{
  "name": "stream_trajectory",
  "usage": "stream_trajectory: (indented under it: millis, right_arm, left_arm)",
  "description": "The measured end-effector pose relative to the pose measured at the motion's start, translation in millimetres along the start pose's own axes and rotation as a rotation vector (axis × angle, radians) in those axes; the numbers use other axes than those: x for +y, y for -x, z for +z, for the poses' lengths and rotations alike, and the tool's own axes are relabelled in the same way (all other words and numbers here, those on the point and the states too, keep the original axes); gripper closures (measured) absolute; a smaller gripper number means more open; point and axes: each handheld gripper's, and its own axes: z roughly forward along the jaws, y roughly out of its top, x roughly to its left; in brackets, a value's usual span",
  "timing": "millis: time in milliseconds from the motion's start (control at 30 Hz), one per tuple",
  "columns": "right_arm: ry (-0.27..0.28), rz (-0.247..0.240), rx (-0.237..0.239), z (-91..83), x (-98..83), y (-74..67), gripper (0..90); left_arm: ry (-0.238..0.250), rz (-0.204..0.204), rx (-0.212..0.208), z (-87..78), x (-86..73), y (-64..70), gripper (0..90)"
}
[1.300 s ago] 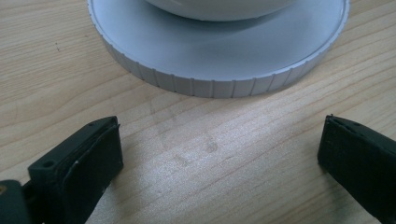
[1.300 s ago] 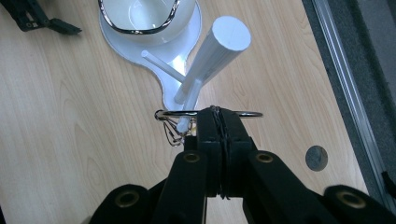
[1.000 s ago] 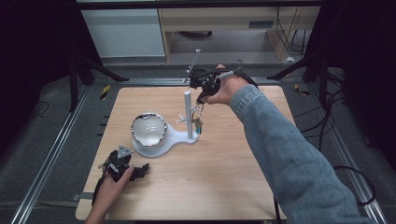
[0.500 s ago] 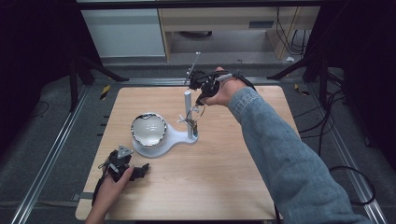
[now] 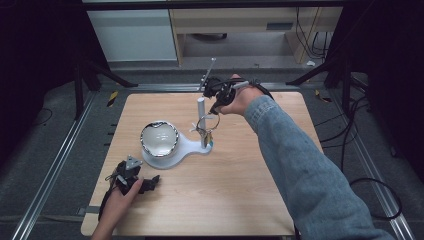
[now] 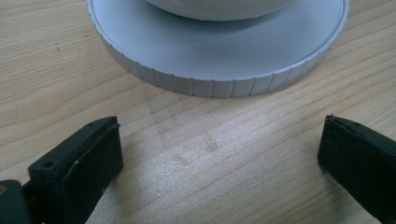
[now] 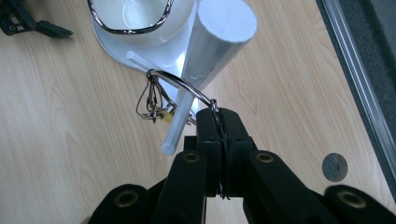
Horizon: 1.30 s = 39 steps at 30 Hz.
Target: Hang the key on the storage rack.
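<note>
A white stand sits mid-table, carrying a chrome-rimmed white bowl and an upright post with a cross peg. My right gripper points down beside the post and is shut on a thin metal ring. The ring loops by the peg, and small keys dangle from it. The left gripper rests on the table near the front left corner, its jaws wide open with nothing between them. In the left gripper view it faces the ribbed edge of the stand's round base.
The wooden table has bare room to the right of and in front of the stand. Metal rails run along both sides. A round grey plug sits in the tabletop near the right edge. Cabinets stand behind the table.
</note>
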Motion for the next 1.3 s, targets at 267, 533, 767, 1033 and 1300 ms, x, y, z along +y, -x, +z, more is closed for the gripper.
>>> stream_trajectory:
  millis: [267, 533, 767, 1033, 1300]
  right_arm:
    - [-0.004, 0.002, 0.0, 1.7, -0.1, 0.2, 88.0]
    - [-0.003, 0.011, -0.006, 1.1, -1.1, 1.6, 84.1]
    - [0.009, 0.025, -0.025, -2.9, -4.9, 5.3, 81.1]
    - [0.027, 0.07, -0.067, -8.3, -9.7, 11.1, 63.5]
    - [0.042, 0.114, -0.073, -11.5, -12.4, 16.9, 41.9]
  left_arm:
    - [0.0, 0.0, 0.0, 0.0, 0.0, 0.0, 0.0]
    - [0.0, 0.0, 0.0, 0.0, 0.0, 0.0, 0.0]
    - [0.0, 0.0, 0.0, 0.0, 0.0, 0.0, 0.0]
    - [0.0, 0.0, 0.0, 0.0, 0.0, 0.0, 0.0]
    - [0.0, 0.0, 0.0, 0.0, 0.0, 0.0, 0.0]
